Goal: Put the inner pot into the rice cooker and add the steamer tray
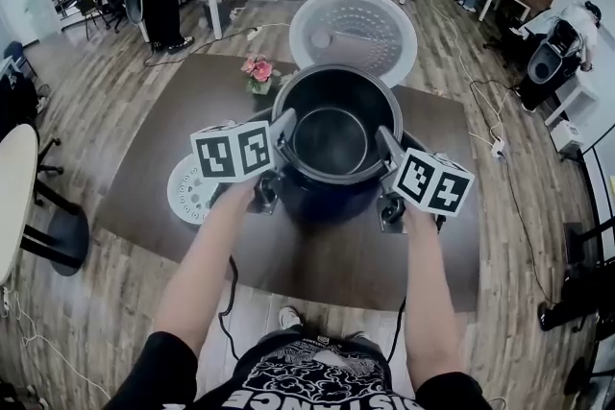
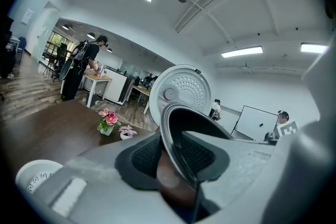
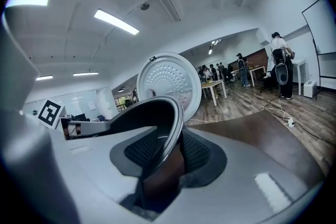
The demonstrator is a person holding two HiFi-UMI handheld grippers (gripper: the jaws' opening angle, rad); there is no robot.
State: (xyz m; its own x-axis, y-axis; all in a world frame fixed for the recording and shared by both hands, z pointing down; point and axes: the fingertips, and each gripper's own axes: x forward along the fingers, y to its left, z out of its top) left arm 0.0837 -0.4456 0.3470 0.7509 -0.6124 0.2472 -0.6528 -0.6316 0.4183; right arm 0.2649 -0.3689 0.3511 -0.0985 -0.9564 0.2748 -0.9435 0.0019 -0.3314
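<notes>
My left claw [image 1: 284, 128] and right claw [image 1: 388, 147] each pinch the rim of the dark metal inner pot [image 1: 332, 141]. It sits low in the open white-lidded rice cooker [image 1: 354, 34], perhaps not yet seated. The white perforated steamer tray [image 1: 189, 194] still lies on the brown table [image 1: 144, 206].

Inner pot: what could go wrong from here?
1. The left gripper and right gripper each pinch only the thin rim of the inner pot. It could slip or tip.
2. If it tips, it may jam on the mouth of the rice cooker instead of seating.
</notes>
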